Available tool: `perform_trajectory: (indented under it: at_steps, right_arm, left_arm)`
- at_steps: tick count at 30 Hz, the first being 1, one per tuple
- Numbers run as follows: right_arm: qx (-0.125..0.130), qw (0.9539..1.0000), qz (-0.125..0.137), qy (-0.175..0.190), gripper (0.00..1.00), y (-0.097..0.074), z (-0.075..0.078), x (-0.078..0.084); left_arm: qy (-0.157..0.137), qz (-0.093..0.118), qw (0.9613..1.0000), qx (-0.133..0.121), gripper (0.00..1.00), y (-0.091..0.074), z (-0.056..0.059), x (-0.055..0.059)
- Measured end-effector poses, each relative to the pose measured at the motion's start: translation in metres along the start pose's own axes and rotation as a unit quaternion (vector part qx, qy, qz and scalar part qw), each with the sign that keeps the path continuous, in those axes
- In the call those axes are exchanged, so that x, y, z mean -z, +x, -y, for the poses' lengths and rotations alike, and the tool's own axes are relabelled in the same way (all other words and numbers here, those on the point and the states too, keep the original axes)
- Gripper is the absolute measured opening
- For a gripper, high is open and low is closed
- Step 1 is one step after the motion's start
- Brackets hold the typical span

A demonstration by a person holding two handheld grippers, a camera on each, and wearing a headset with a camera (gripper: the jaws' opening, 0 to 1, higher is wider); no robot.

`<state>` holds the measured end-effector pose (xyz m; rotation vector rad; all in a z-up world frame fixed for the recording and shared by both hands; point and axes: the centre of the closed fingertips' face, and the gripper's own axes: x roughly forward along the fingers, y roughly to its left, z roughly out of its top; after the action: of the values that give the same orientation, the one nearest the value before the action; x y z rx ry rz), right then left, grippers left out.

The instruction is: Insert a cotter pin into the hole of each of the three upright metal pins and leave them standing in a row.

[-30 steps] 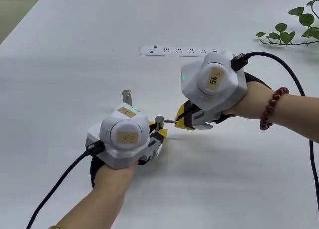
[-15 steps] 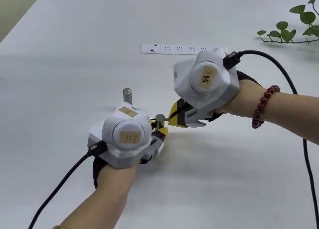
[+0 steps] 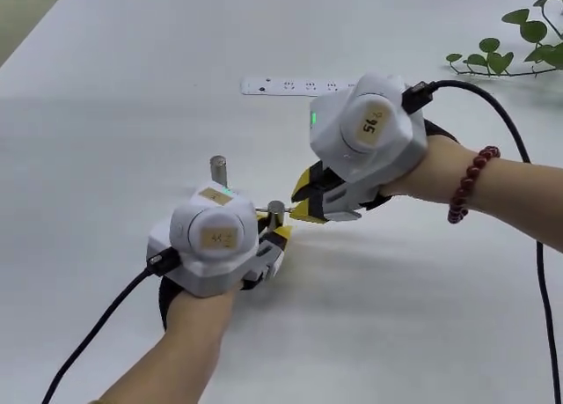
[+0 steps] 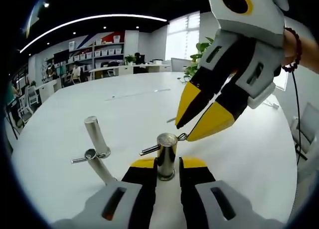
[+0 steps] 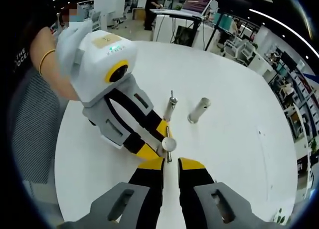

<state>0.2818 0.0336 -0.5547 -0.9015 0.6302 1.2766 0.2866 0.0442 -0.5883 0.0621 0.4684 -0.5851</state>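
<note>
Three metal pins (image 5: 199,110): upright on tabletop (image 3: 132,87).
Left hand-held gripper (image 4: 168,165): clamps nearest pin (image 4: 166,150).
Right hand-held gripper (image 5: 172,164): jaws parted beside cotter pin (image 4: 149,150).

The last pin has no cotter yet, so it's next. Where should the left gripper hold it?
Low on the round shaft of the bare pin, near its base, jaws level, probably from the near side. It stands upright, and the cotter pin in the held pin passes near the top, so leave that free.
</note>
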Motion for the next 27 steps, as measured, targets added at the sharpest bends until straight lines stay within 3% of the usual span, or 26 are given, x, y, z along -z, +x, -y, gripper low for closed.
perform_trajectory:
  at_steps: [7, 27]
  right_arm:
    - [0.0, 1.0, -0.006, 0.005, 0.0, 0.0041, -0.0009, 0.0034]
    - [0.001, 0.9999, 0.005, 0.013, 0.0, 0.0035, -0.0075, -0.0048]
  left_arm:
    - [0.004, -0.007, 0.9999, -0.01, 0.14, -0.0001, -0.0018, 0.0049]
    - [0.005, -0.008, 0.9995, -0.031, 0.11, 0.001, -0.0043, 0.0051]
